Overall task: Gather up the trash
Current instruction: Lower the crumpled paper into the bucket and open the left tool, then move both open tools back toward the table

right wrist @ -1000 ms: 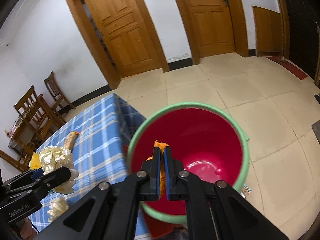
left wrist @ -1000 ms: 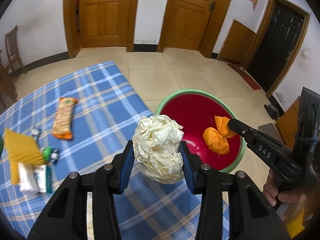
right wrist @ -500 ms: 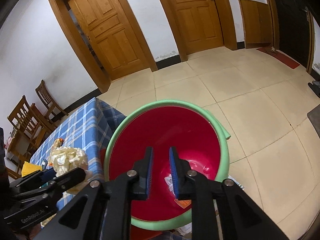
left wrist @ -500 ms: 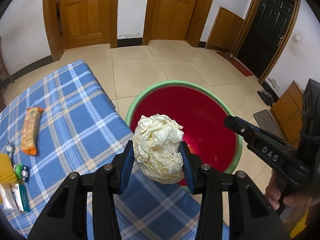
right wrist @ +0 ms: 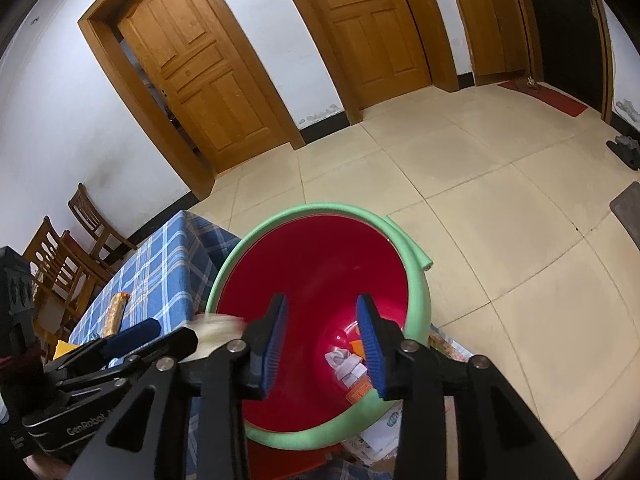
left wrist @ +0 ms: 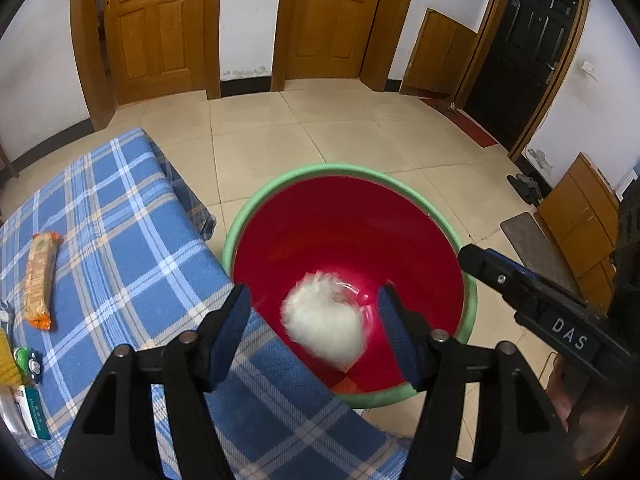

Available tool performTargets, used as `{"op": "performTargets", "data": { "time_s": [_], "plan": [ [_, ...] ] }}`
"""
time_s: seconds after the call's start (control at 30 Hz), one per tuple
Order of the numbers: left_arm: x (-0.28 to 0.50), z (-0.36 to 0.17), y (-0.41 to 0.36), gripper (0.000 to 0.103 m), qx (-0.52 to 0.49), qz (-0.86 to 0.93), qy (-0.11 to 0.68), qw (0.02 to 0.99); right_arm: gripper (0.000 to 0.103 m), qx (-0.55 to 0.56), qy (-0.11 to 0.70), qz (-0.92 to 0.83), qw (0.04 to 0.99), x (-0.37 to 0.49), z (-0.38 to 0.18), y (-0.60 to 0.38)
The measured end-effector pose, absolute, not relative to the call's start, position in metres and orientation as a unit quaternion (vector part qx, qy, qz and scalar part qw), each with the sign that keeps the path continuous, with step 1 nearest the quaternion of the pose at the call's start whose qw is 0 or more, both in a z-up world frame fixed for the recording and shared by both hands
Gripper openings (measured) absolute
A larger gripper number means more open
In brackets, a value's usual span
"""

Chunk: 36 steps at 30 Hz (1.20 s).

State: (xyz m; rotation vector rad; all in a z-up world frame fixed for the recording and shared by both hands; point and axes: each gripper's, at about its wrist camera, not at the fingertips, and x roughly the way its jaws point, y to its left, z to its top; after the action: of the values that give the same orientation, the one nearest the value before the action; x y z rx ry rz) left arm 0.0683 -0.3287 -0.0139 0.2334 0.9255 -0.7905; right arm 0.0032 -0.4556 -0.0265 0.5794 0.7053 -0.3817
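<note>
Red bin (left wrist: 348, 216) w/ green rim sits on the floor right at the table corner, so both tongs can drop stuff straight in w/o reaching.

Left gripper (left wrist: 314, 320): jaws have just been opening, now wide, pads clear of the white paper wad (left wrist: 324, 320). Wad is motion-blurred, in mid-air between the jaws and over the bin mouth, so it's released, not held.

Right gripper (right wrist: 322, 340): jaws have just been opening too, part open, nothing between them. It points down into the bin; bits of paper and an orange scrap (right wrist: 356, 346) lie at the bottom. Looks like a drop pose for both.

Still to collect, on the blue plaid tablecloth (left wrist: 120, 216): orange snack wrapper (left wrist: 40, 280) well apart from the bin, plus small packets (left wrist: 24, 392) near the left edge, too small to ID.

Room: beige tile floor (left wrist: 360, 132), white walls, two wood doors (left wrist: 152, 24), dark door on the right, wood chairs (right wrist: 68, 256) behind the table.
</note>
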Motion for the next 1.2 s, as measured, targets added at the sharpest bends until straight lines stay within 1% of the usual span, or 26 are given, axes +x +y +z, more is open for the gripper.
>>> {"op": "performTargets", "data": {
  "time_s": [0.13, 0.23, 0.33, 0.4, 0.53, 0.63, 0.83, 1.2],
  "plan": [
    [0.068, -0.008, -0.325, 0.066, 0.105, -0.368, 0.432, 0.816, 0.048, 0.282, 0.339, -0.182, 0.879, 0.001, -0.025, -0.455],
    [0.068, -0.003, -0.32, 0.066, 0.098, -0.366, 0.43, 0.819, 0.05, 0.282, 0.338, -0.18, 0.879, 0.0, -0.023, -0.454],
    [0.068, 0.002, -0.312, 0.066, 0.093, -0.364, 0.428, 0.822, 0.057, 0.284, 0.337, -0.178, 0.88, -0.001, -0.021, -0.451],
    [0.068, 0.005, -0.307, 0.066, 0.09, -0.363, 0.428, 0.823, 0.059, 0.283, 0.336, -0.176, 0.881, -0.002, -0.018, -0.448],
    [0.063, 0.012, -0.296, 0.066, 0.084, -0.358, 0.426, 0.826, 0.067, 0.282, 0.338, -0.168, 0.882, -0.001, -0.014, -0.442],
    [0.062, 0.016, -0.285, 0.066, 0.078, -0.352, 0.427, 0.829, 0.07, 0.28, 0.339, -0.16, 0.884, -0.001, -0.01, -0.435],
    [0.059, 0.019, -0.257, 0.066, 0.065, -0.331, 0.436, 0.834, 0.076, 0.275, 0.344, -0.139, 0.887, 0.002, -0.004, -0.418],
    [0.058, 0.008, -0.202, 0.066, 0.055, -0.283, 0.454, 0.843, 0.081, 0.269, 0.35, -0.119, 0.889, 0.002, 0.001, -0.393]
  ]
}}
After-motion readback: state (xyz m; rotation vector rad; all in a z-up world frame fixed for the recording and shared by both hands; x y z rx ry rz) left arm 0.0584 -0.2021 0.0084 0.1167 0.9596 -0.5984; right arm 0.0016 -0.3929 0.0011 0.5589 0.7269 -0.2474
